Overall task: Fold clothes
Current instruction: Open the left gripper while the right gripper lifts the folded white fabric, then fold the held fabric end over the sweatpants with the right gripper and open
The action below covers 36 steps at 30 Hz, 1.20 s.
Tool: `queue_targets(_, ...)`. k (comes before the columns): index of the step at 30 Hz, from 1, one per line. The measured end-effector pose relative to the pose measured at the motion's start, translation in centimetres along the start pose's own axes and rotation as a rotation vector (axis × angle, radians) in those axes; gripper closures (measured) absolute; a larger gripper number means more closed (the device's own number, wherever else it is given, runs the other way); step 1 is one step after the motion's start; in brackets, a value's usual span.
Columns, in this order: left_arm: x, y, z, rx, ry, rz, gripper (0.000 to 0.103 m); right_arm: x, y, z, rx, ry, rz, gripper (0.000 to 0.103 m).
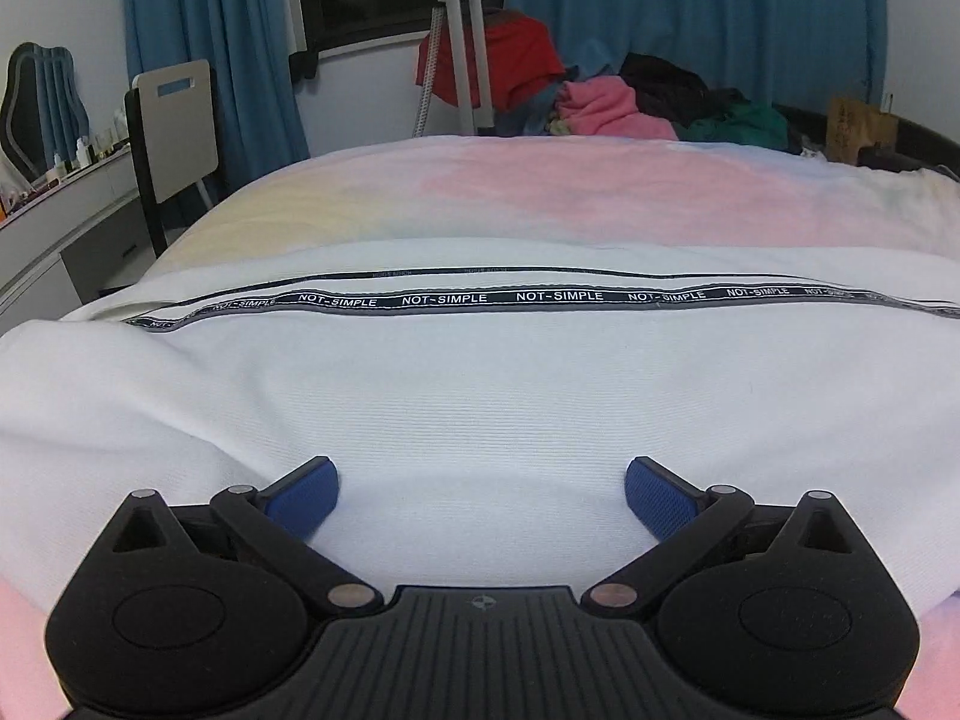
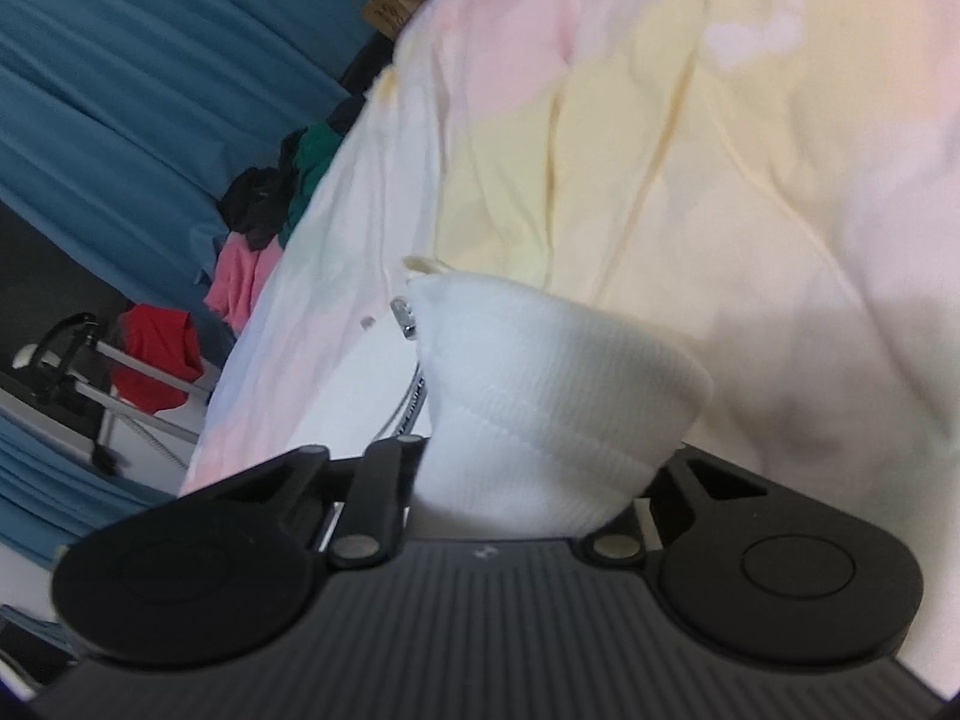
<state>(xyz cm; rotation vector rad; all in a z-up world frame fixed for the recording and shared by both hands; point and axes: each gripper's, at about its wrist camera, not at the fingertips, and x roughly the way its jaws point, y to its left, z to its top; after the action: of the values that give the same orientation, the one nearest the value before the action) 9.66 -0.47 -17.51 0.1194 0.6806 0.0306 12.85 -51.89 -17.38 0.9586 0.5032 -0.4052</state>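
Observation:
A white ribbed garment [image 1: 480,384] lies spread across the pastel bedsheet [image 1: 510,198], with a black tape reading NOT-SIMPLE [image 1: 444,300] running along it. My left gripper [image 1: 480,483] hangs low over the near part of this cloth. It is open wide, its blue pads [image 1: 303,498] far apart, and only flat cloth lies between them. In the right wrist view my right gripper [image 2: 528,474] is shut on a bunched, hemmed edge of the white garment [image 2: 540,372], which hides the fingertips. A metal zipper pull [image 2: 403,315] shows beside that edge.
A pile of clothes in red [image 1: 516,60], pink [image 1: 606,105], black and green [image 1: 744,123] sits at the bed's far end beside a tripod [image 1: 462,42]. A chair [image 1: 174,126] and desk [image 1: 66,210] stand left. Blue curtains [image 1: 690,12] and a cardboard box [image 1: 858,126] are behind.

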Motion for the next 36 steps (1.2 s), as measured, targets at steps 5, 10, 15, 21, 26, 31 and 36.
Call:
queue_targets(5,-0.4,-0.3,-0.3,0.001,-0.011,-0.01,0.001,-2.4,6.3,-1.3,-0.289,-0.177,-0.044,0.079)
queue_targets(10,-0.2,0.7,0.8,-0.014,-0.004,-0.03,0.001,-5.8,15.1,-6.0,-0.688,-0.382,-0.019,0.079)
queue_targets(15,-1.7,2.1,1.4,-0.069,-0.025,-0.035,0.001,-9.0,21.0,-16.3,-1.084,-0.515,0.065,0.079)
queue_targets(21,-4.0,5.3,2.2,-0.19,-0.077,-0.058,0.001,-7.6,21.6,-30.1,-1.568,-0.392,0.168,0.08)
queue_targets(26,-5.3,7.5,2.5,-0.255,-0.094,-0.077,0.001,-4.5,19.2,-35.3,-1.798,-0.294,0.158,0.079)
queue_targets(31,-5.7,8.9,3.0,-0.325,-0.118,-0.107,0.001,-4.9,19.6,-34.7,-1.773,-0.314,0.156,0.079)
queue_targets(36,-6.2,9.5,3.5,-0.362,-0.153,-0.138,0.001,-6.5,21.5,-36.5,-1.759,-0.332,0.257,0.079)
